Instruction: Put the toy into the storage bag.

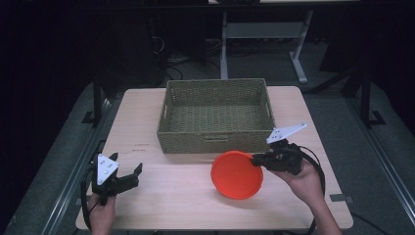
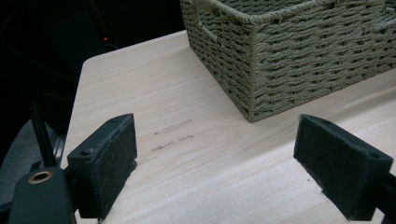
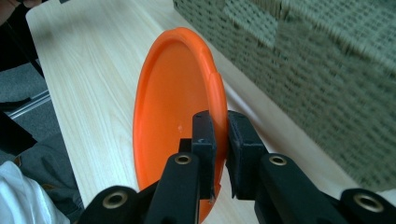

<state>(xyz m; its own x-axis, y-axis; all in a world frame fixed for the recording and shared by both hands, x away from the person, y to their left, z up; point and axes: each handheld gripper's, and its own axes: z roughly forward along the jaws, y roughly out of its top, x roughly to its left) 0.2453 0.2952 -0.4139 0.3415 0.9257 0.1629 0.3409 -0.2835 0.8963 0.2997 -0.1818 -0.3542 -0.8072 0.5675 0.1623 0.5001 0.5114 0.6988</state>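
Above table (image 1: pixel 166 205), plate (image 1: pixel 236 174) rim between jaws.

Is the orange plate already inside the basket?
No. The right gripper holds the orange plate by its rim, tilted, in front of the basket.

Both tongs, left (image 1: pixel 128 177) and right (image 1: pixel 258 159), are built black, with felt-like pads (image 2: pixel 112 163), brass-ringed screw holes, grey three-cornered plates (image 1: pixel 286 132) and black cables (image 1: pixel 319 171) trailing behind.

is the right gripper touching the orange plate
Touching. The right gripper view shows the right gripper with both jaws clamped on the rim of the orange plate.
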